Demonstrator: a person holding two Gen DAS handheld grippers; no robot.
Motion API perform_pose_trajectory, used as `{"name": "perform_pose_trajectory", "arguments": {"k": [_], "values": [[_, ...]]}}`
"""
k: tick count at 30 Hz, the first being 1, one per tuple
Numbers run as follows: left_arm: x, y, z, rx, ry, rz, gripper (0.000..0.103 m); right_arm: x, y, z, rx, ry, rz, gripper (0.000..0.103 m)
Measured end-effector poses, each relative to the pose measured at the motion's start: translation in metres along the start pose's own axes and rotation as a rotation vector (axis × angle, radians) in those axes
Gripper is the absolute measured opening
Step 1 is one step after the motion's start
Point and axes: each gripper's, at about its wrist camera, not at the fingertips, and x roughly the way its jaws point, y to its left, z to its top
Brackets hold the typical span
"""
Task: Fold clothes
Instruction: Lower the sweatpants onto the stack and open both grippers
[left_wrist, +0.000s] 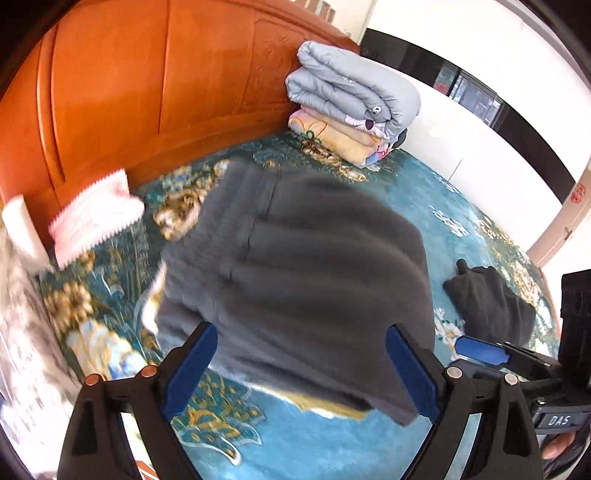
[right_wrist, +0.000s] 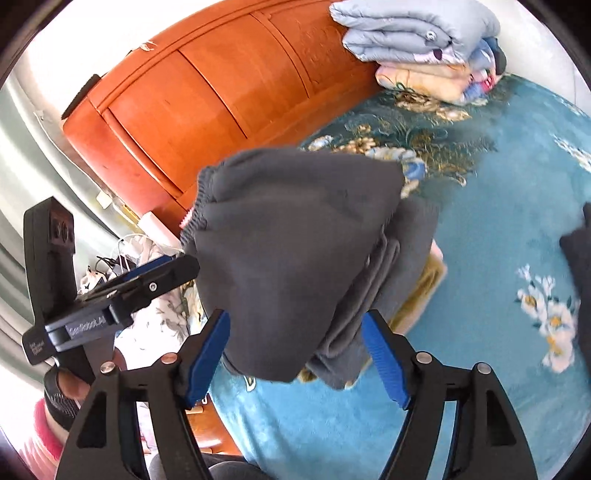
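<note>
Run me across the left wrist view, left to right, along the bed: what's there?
Pink knitted item by the headboard → dark grey garment in the middle, blurred → folded quilt stack further back → small black garment lying flat → the right gripper at the right edge.

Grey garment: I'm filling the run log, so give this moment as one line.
step: folding | grey garment: bunched on bed | left gripper: open | right gripper: open
</note>
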Motion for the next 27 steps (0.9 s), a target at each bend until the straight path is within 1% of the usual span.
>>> {"name": "perform_pose_trajectory", "arguments": {"k": [3,5,7,9,14,27], "values": [[0.006,0.001,-0.016,-0.023,0.013,-0.009,0.098,0.005,-0.002,-0.008,0.008,0.011,-0.03,0.087],[0.009,-0.001,-0.026,-0.023,0.005,-0.014,0.103,0.008,-0.003,-0.013,0.011,0.016,-0.046,0.087],[0.01,-0.002,-0.033,-0.03,-0.005,-0.023,0.103,0.011,-0.004,-0.017,0.01,0.022,-0.063,0.09],[0.012,-0.001,-0.037,-0.05,-0.017,-0.038,0.103,0.014,-0.005,-0.021,0.005,0.03,-0.08,0.096],[0.013,0.005,-0.046,-0.102,-0.038,-0.069,0.103,0.018,-0.004,-0.03,-0.008,0.034,-0.105,0.097],[0.02,0.015,-0.08,-0.15,-0.073,-0.075,0.103,0.018,0.003,-0.039,-0.056,0.004,-0.17,0.098]]}}
